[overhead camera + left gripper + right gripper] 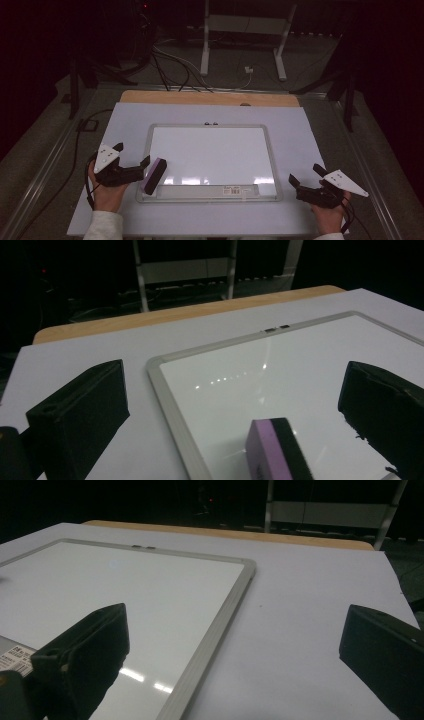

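A white whiteboard (210,150) with a grey frame lies flat in the middle of the table. A purple and black eraser (153,175) rests on its near left corner. My left gripper (133,153) is open just left of the eraser. In the left gripper view the eraser (277,452) stands low between the wide-apart jaws of the left gripper (235,372), touching neither, with the whiteboard (280,365) beyond. My right gripper (304,173) is open beside the board's near right corner. In its own view the right gripper (237,614) straddles the right side of the whiteboard (125,580).
A pale sheet (310,135) covers the table, with a wooden edge (210,97) at the back. A barcode label (232,190) sits on the board's near rail. Beyond the table are white stand legs (205,50) and cables (170,65) on a dark floor.
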Available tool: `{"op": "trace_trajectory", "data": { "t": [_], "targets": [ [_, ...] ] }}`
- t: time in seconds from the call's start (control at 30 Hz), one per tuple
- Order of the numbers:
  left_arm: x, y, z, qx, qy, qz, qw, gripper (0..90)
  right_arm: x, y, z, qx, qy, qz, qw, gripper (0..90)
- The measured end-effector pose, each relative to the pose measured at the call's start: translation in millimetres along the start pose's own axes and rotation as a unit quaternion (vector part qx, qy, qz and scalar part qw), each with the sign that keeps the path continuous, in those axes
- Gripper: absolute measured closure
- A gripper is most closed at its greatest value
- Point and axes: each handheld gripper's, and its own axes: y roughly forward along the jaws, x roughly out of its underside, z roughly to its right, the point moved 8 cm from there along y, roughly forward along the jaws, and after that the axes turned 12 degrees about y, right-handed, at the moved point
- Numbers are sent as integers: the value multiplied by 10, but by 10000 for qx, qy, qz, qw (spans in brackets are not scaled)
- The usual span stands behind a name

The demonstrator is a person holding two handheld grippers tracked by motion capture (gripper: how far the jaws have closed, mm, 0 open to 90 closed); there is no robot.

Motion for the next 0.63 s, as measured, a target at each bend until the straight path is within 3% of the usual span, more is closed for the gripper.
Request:
{"op": "trace_trajectory", "data": {
  "t": [0.4,0.5,0.63],
  "targets": [
    [124,-61,-31,-99,111,7,9999,7,-14,-3,-20,-33,-44,42,10000,1],
    [126,-81,-49,-122,54,47,9999,7,-12,-4,-14,-20,-68,34,10000,1],
    [135,-85,-65,-166,40,14,9999,7,15,24,34,158,-23,-72,9998,1]
  ]
}}
